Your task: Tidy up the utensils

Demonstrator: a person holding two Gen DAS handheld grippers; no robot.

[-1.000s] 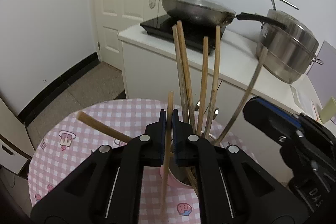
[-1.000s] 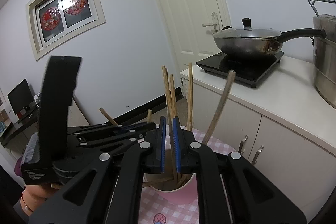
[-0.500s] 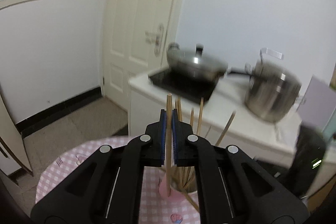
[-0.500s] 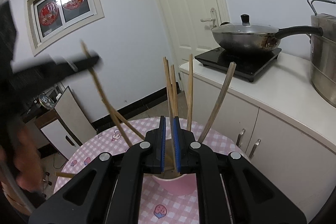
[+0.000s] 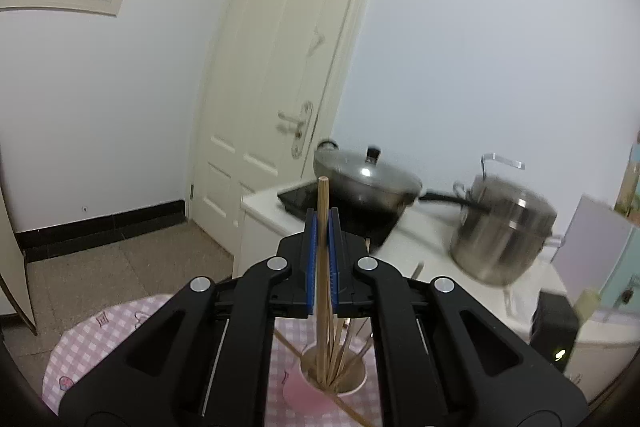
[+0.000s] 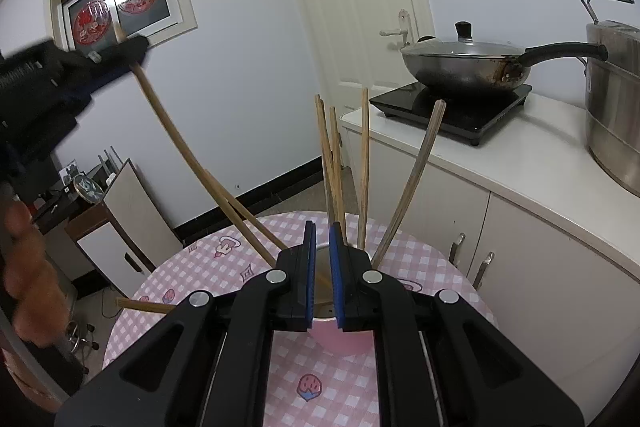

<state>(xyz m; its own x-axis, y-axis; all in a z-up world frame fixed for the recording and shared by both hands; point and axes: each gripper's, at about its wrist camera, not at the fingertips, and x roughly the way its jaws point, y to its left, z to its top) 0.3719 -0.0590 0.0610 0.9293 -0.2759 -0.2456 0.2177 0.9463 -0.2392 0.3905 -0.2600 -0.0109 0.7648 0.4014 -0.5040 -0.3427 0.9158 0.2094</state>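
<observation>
Looked across a white-walled kitchen with a window (image 6: 120,7) far left and a door behind. Had lifted the left gripper (image 5: 320,227) well clear of the bench (image 6: 208,267) since a second ago, when it sat low beside the cup. Kept its jaws clamped on one chopstick (image 5: 322,195), now stood nearly upright, lower end seemingly over the mouth of the pink cup (image 5: 304,391). Judged that as the pickup done and only the lowering and release left for this stick.

Counted one loose chopstick (image 6: 140,305) lying on the checked cloth to the left, one more leaning out of the cup toward that side, and four standing in the cup, the rightmost darker. Could not separate the leaning one cleanly from the held one in the right wrist view.

Kept the right gripper (image 6: 321,239) unmoved at the cup's near rim, jaws almost together; could not tell whether the rim was pinched.

Saw, further right, one lidded wok (image 6: 460,67) on one hob and one steel pot (image 6: 612,107).
</observation>
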